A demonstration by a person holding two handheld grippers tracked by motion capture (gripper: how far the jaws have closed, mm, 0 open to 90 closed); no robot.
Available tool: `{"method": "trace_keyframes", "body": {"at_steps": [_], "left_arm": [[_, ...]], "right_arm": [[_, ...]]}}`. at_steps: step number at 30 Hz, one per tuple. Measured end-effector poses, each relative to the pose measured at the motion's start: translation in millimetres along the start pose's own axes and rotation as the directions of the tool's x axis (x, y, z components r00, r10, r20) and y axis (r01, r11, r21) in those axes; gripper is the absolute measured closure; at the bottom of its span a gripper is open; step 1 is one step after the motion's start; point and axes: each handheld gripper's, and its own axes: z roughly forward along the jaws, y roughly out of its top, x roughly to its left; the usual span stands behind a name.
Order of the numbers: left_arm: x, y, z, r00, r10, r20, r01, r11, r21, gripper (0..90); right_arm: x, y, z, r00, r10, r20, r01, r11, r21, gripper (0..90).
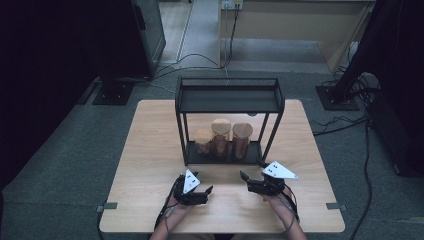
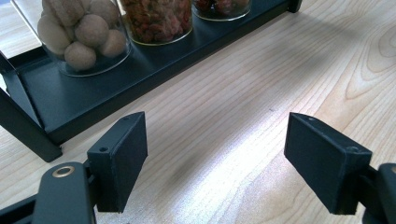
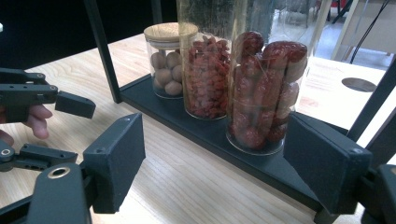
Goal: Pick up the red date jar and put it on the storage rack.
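While both grippers hover low over the table (image 1: pixel 150 150), their jaws stand apart, holding nothing.
Just beyond the left gripper (image 1: pixel 194 194) and right gripper (image 1: pixel 260 184), three jars sit on the black rack's (image 1: pixel 227 100) lower shelf: round balls (image 3: pixel 167 65), red berries (image 3: pixel 205 77), dates (image 3: pixel 264 88) nearest the right gripper.

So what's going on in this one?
A person holds a tool in each hand above a wooden table, facing a black two-level rack. Three glass jars stand in a row on its lower shelf: round pale balls, small red bits, large red fruits. The left tool and right tool are both open, holding nothing, just short of the rack.
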Motion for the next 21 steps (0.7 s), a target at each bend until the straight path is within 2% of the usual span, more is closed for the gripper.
{"method": "trace_keyframes", "body": {"at_steps": [21], "left_arm": [[1.2, -0.9, -0.5, 1.0, -0.004, 0.005, 0.004, 1.0, -0.005, 21.4]], "right_arm": [[3.4, -6.5, -9.4, 0.9999, -0.01, 0.003, 0.01, 1.0, 0.003, 20.6]]}}
